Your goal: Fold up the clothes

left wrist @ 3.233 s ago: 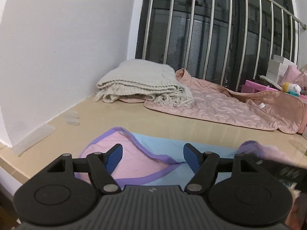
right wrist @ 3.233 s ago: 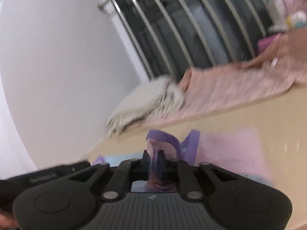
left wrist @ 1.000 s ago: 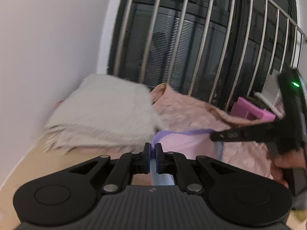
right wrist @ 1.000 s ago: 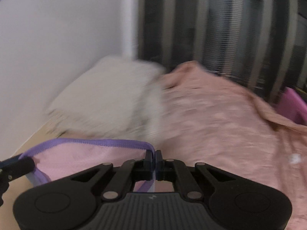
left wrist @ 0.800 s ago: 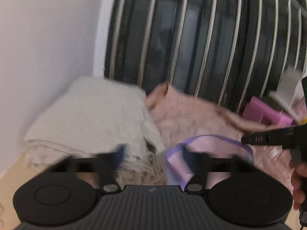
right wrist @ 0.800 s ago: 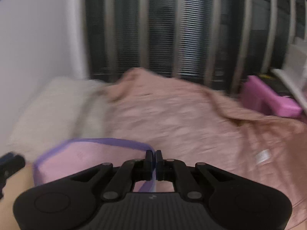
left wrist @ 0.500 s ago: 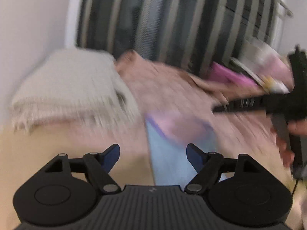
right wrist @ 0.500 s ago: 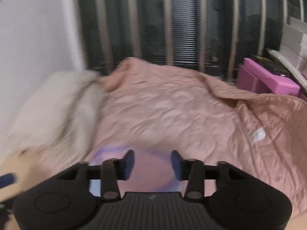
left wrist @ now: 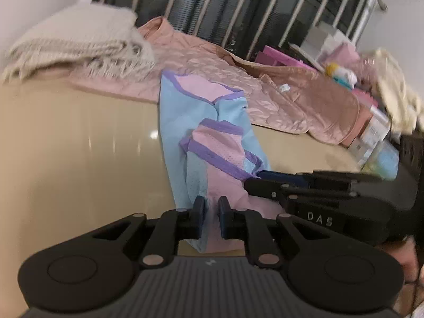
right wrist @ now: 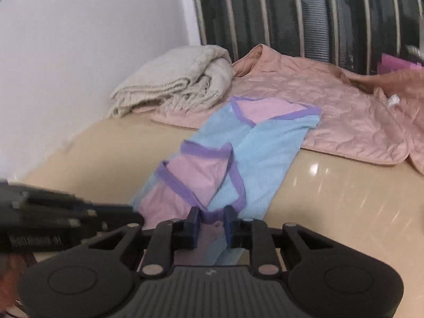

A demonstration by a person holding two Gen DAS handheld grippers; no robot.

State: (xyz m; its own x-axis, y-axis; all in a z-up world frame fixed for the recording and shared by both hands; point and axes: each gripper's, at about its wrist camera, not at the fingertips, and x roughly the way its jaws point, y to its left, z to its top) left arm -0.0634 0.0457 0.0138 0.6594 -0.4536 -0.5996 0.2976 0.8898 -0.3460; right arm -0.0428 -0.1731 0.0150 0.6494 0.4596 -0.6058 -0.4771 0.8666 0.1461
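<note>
Having been carried up and dropped half a second ago, the garment now lies lengthwise on the table, its far end on the quilt, while the left gripper and right gripper narrow their jaws, not yet pressed together, around its near edge, likely for another fold.

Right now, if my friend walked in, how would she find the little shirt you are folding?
Start at the barred window, then come down to the beige table. The little shirt lies stretched toward you, its far end on the pink quilted blanket. It is the only light blue cloth, with pink panels and purple trim.
</note>
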